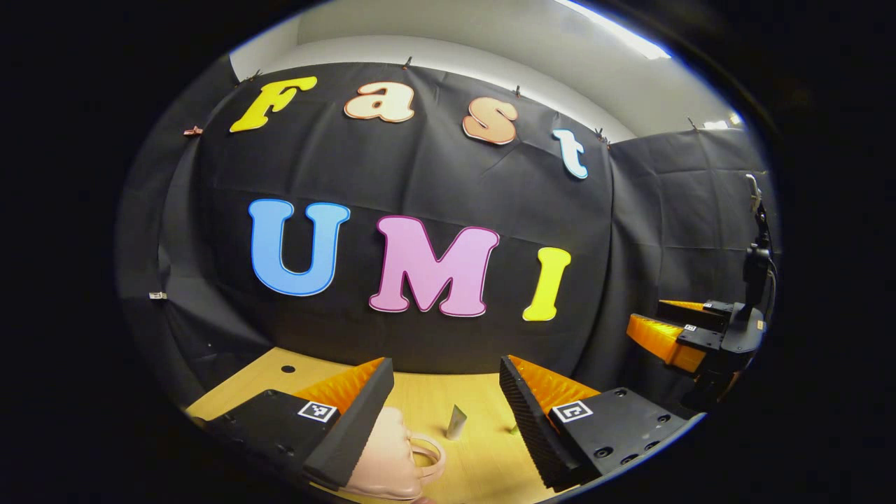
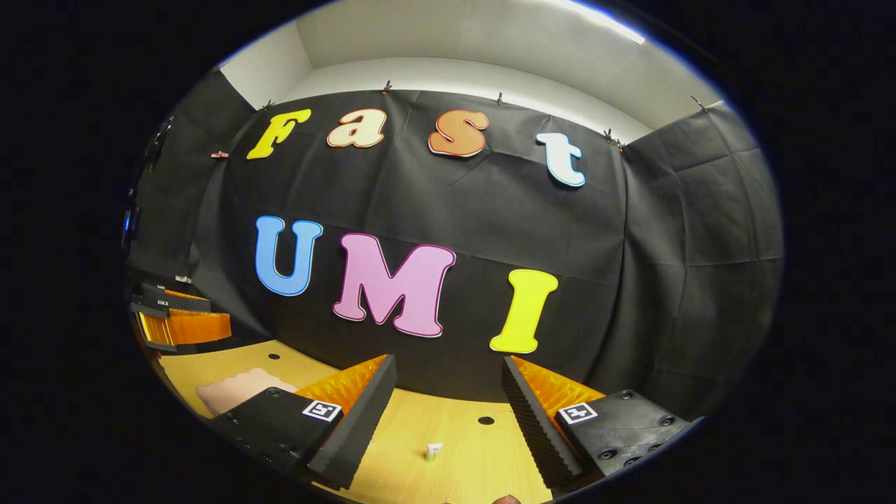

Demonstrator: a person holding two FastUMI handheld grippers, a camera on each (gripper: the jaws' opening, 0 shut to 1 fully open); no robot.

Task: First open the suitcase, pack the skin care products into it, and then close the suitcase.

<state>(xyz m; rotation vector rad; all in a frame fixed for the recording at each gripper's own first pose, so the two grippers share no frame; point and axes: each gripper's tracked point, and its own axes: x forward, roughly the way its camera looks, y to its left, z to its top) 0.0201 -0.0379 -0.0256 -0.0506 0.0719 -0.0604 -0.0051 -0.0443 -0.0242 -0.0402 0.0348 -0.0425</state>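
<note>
The left gripper has its jaws spread wide and empty, held above the light wooden table. Just under its left finger lies the small pale pink hard-shell suitcase, handle toward the middle; it looks closed, though little of it shows. Beyond the gap stands a slim silvery skin care tube, upright on the table, near the suitcase but apart.

The right gripper likewise hangs with jaws apart, nothing between them; a small white skin care item sits on the table ahead.

Risk: the light case may skid when its lid is pried, and a sweeping finger could topple the upright tube.
</note>
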